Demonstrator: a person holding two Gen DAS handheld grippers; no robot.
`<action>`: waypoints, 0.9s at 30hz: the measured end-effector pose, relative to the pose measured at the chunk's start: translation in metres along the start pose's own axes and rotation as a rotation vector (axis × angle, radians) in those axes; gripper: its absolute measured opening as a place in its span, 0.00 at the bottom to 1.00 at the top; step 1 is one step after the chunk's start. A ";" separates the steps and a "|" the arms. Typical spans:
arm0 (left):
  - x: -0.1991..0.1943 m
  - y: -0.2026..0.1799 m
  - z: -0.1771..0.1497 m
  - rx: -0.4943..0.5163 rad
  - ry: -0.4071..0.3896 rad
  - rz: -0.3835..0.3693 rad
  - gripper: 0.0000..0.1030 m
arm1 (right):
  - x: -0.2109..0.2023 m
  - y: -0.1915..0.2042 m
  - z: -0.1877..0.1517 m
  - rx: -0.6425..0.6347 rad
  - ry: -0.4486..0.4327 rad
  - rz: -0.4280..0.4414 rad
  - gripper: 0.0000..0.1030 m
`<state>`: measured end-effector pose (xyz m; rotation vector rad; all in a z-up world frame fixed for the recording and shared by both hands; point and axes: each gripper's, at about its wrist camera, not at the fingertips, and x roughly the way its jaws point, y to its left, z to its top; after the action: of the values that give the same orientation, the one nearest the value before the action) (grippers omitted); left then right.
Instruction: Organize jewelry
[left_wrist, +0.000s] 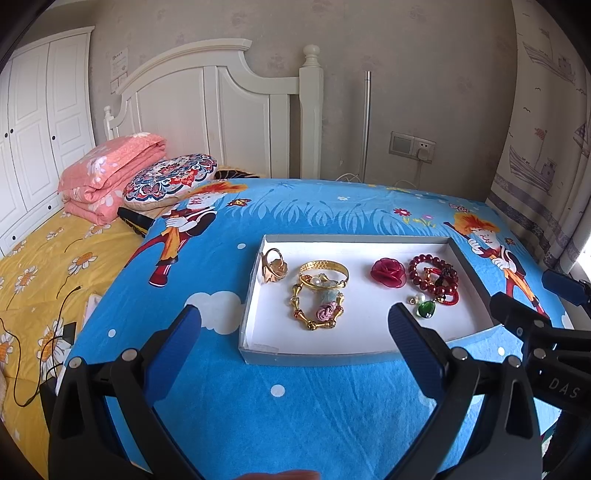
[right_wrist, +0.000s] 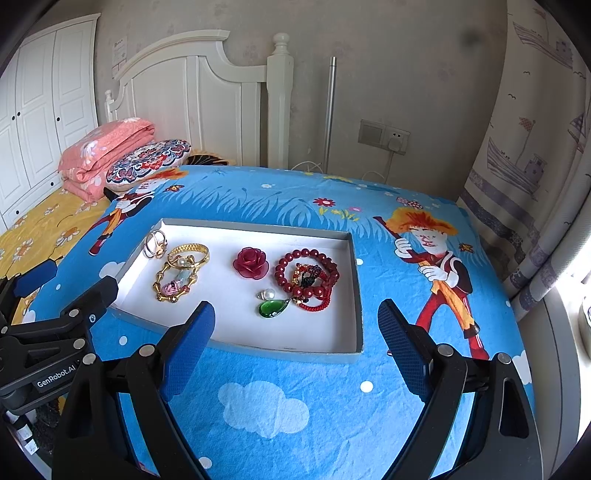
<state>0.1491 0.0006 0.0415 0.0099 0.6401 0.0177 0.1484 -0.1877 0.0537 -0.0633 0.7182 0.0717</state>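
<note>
The jewelry lies in a shallow white tray (right_wrist: 354, 295) on the blue cartoon cloth (right_wrist: 295, 406) that covers the desk, sorted loosely by colour: a gold ring (right_wrist: 155, 243), a gold bangle (right_wrist: 189, 254) and a gold link bracelet (right_wrist: 173, 282) at the tray's left end, a red rose brooch (right_wrist: 250, 263) near the middle, and a red bead bracelet (right_wrist: 306, 273) tangled with a red cord (right_wrist: 314, 304) at the right, with a pearl (right_wrist: 269, 294) and a green teardrop pendant (right_wrist: 273, 308) just beside it. Both tools hover short of the tray's near wall, the left tool (left_wrist: 295, 332) and the right tool (right_wrist: 295, 332) each spread wide and holding nothing. The next pick is judged best made on a single loose piece, such as the pendant: the operator should descend vertically, straddle only that piece, and close gently, since overlapping bangle and bracelet, or beads and cord, would likely lift together
</note>
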 end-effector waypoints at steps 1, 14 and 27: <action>0.000 0.000 0.000 0.000 0.001 0.001 0.95 | 0.000 0.000 0.000 0.000 0.001 0.000 0.82; 0.001 -0.001 -0.001 -0.002 0.003 0.000 0.95 | 0.001 0.001 -0.001 -0.002 0.002 0.000 0.82; 0.001 -0.001 -0.002 -0.004 0.005 -0.002 0.95 | 0.001 0.001 -0.001 -0.002 0.002 0.000 0.82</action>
<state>0.1488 -0.0001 0.0395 0.0049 0.6450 0.0168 0.1485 -0.1865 0.0526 -0.0653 0.7205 0.0727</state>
